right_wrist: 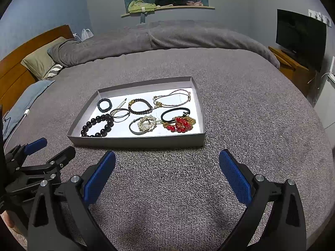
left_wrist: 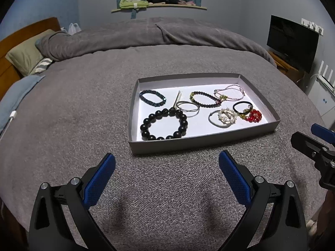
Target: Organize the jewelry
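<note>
- The left tool (left_wrist: 167,159), at the bottom of its frame, is spread wide and holds nothing above the grey bed (left_wrist: 83,104).
- The right tool (right_wrist: 167,159) is likewise wide and holds nothing.
- The grey tray (left_wrist: 201,141) sits at frame centre, holding the black bead bracelet (left_wrist: 164,124) lower left and the red bead piece (left_wrist: 253,116) lower right.

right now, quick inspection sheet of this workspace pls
surface: grey blanket spread over a bed
job's things: shallow grey tray holds a big black bead bracelet, a teal bead bracelet, a red bead piece, a pearl piece and a black hair tie
clutter: nothing seen on the blanket near the tray
grippers: left gripper and right gripper both open, empty, short of the tray
cables: white cable at the bed's left edge
surroundings: pillow, TV, cluttered wall shelf
</note>
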